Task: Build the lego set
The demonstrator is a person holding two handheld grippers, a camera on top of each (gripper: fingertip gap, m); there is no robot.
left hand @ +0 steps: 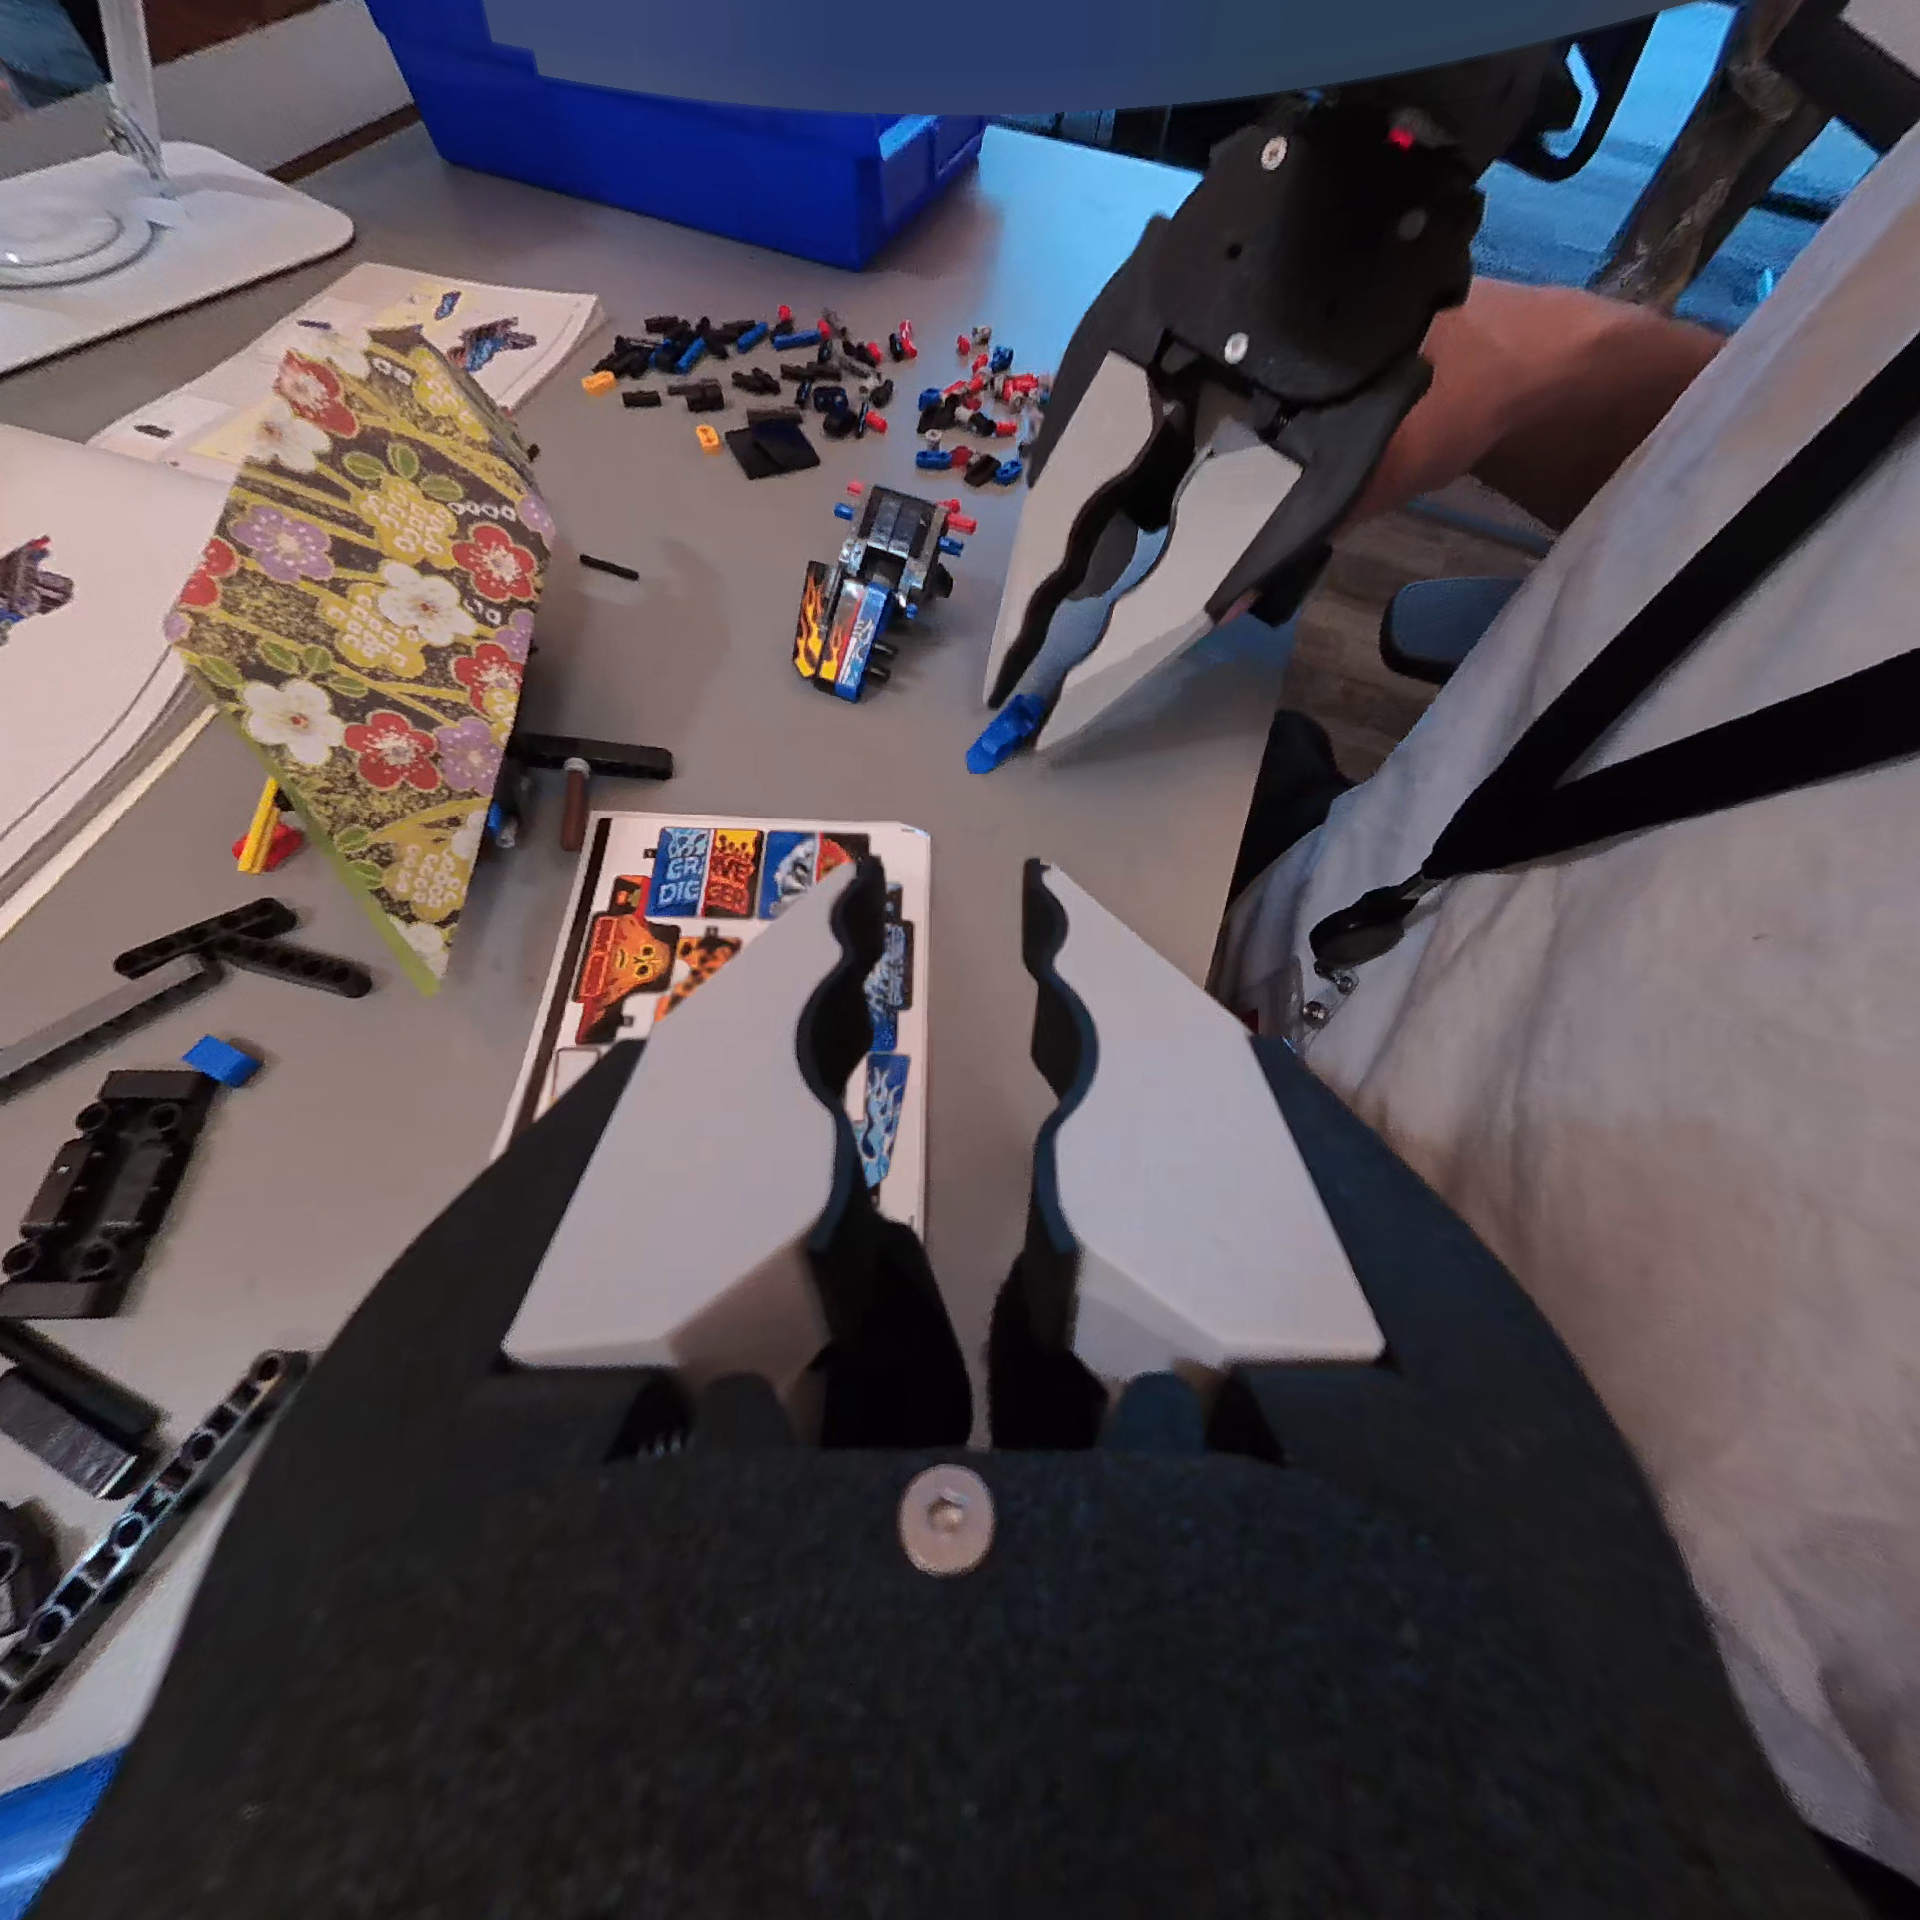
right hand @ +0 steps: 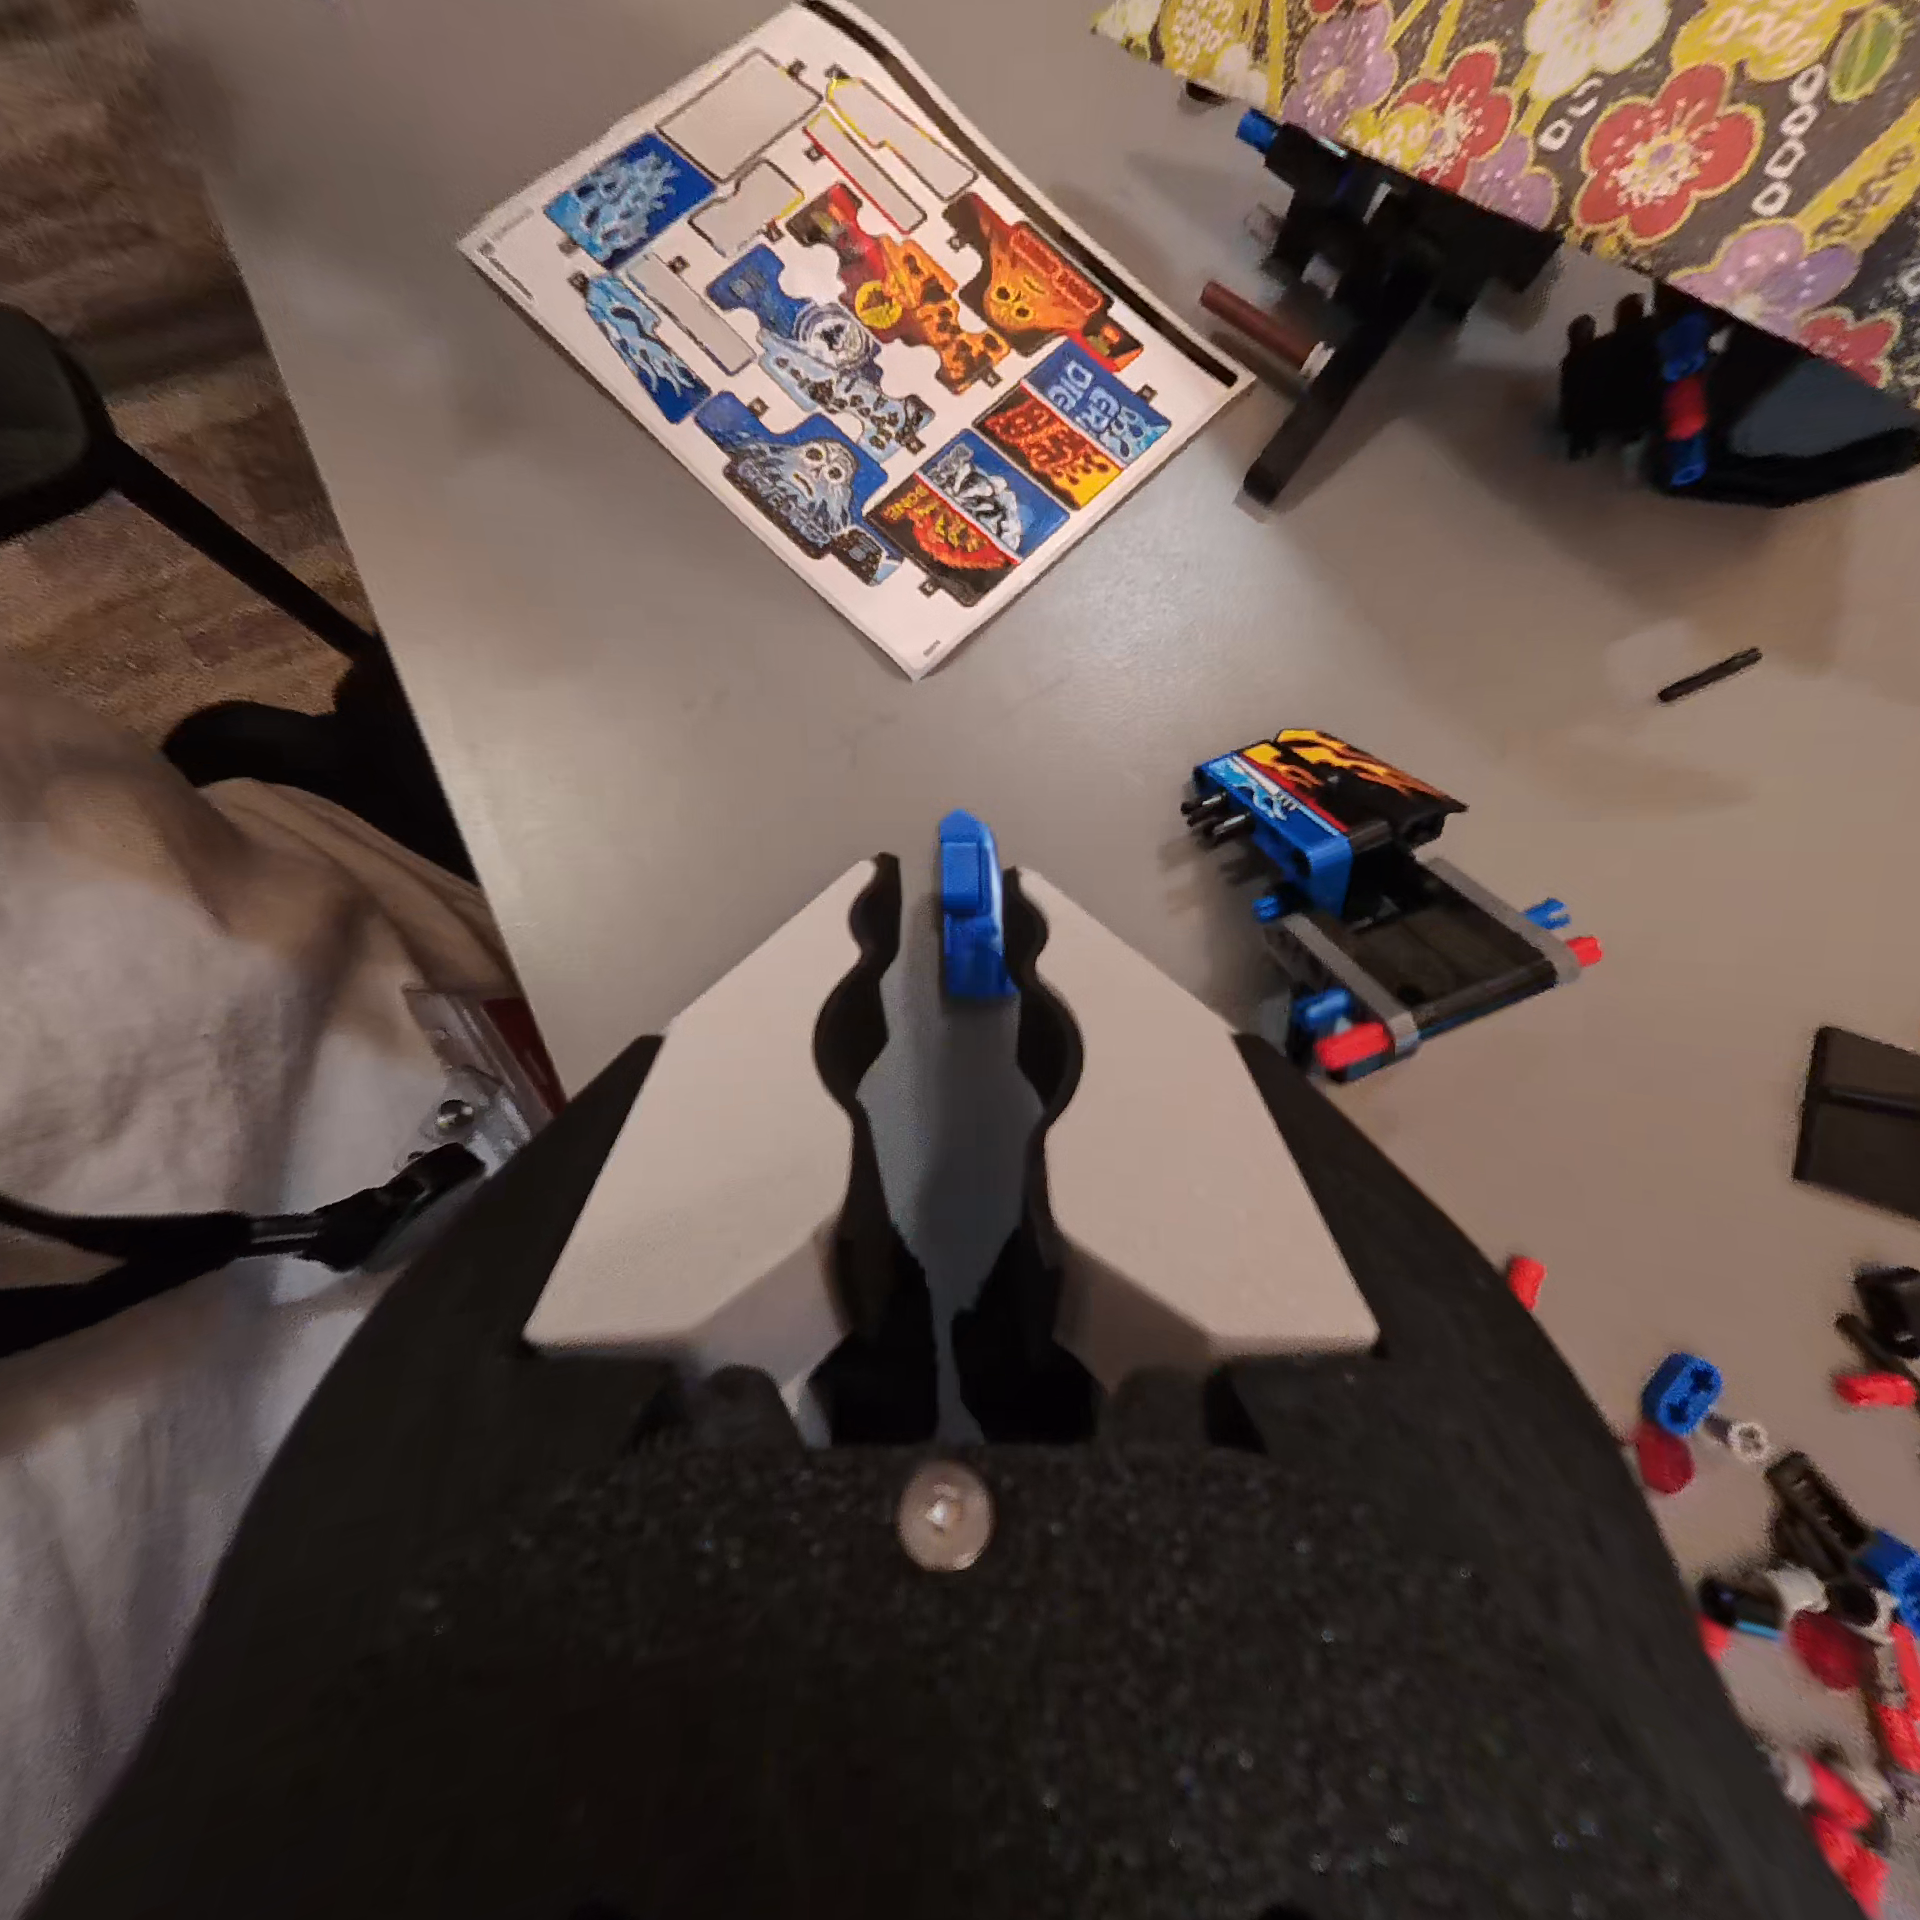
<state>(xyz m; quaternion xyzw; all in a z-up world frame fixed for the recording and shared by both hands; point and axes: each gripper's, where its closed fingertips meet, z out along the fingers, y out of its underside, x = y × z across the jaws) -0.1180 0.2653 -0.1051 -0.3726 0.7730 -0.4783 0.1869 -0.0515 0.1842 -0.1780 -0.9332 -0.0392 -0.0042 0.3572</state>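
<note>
My right gripper (right hand: 951,878) is shut on a small blue lego piece (right hand: 971,909), held just above the grey table near its front edge. In the left wrist view the right gripper (left hand: 1023,717) shows with the blue piece (left hand: 1003,732) at its tips. The partly built blue and black lego vehicle (left hand: 878,592) with flame stickers lies on the table just left of it; it also shows in the right wrist view (right hand: 1382,914). My left gripper (left hand: 951,883) is open and empty above the sticker sheet (left hand: 665,935).
A floral-patterned board (left hand: 374,644) leans over black lego parts. Loose small pieces (left hand: 810,384) lie at the back by a blue bin (left hand: 675,156). Black beams (left hand: 249,951) and instruction booklets (left hand: 353,353) lie at the left. A person's light shirt (left hand: 1610,1143) is at the right. Spacing between my two grippers at the tips: around 12 centimeters.
</note>
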